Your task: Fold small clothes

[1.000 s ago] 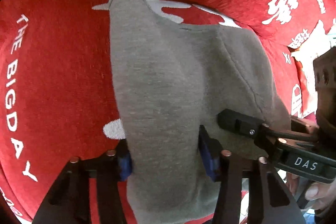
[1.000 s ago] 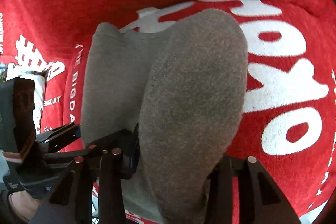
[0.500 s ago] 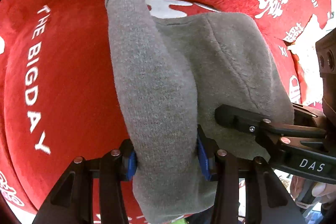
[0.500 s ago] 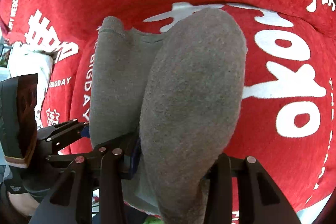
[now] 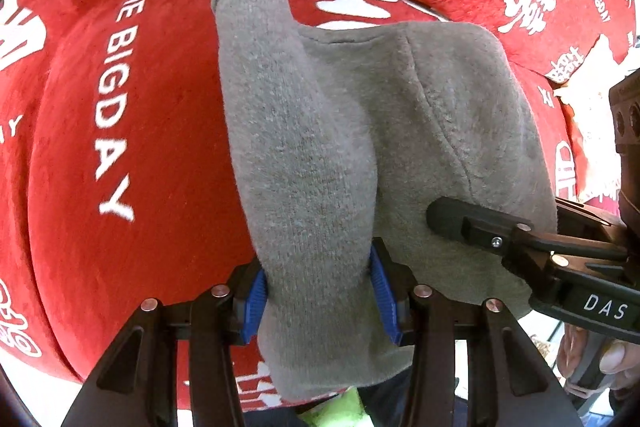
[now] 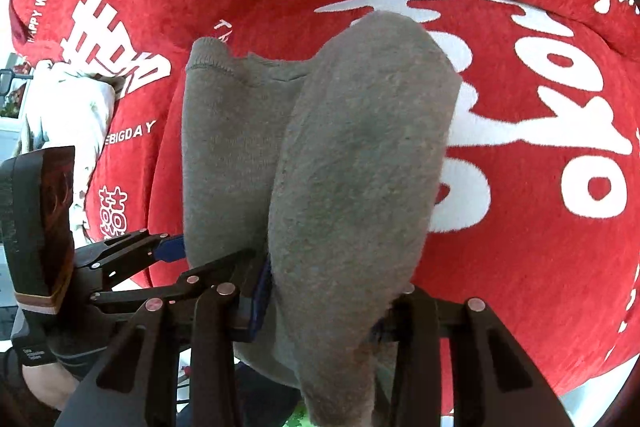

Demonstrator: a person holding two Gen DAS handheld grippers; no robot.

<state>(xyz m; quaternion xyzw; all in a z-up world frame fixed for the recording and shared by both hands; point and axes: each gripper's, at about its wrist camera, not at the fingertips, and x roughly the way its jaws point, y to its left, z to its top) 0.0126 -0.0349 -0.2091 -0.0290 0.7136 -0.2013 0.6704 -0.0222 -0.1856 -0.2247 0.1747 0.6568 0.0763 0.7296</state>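
Both grippers have lifted the small grey knitted fleece garment [image 5: 320, 155] further up off the red plush cover printed with white lettering [image 5: 120, 187] since a second ago, so more of the cloth now hangs clear with its far hemmed end standing higher. Left gripper [image 5: 318, 291] is clamped on one bunched edge of the garment between its blue ribbed pads [image 5: 256, 301]. Right gripper [image 6: 320, 301] is likewise closed on the other bunched edge, and its black finger shows from the left camera resting against the cloth. Garment is held between the two grippers above the red cover, near ends raised, far end seemingly near the cover. Folding looks early: the piece is only gathered and lifted, with no flat fold visible yet; laying it down and doubling it over remain. Lower edge of the garment is cut off below both views, and the right gripper's far pad is hidden behind cloth
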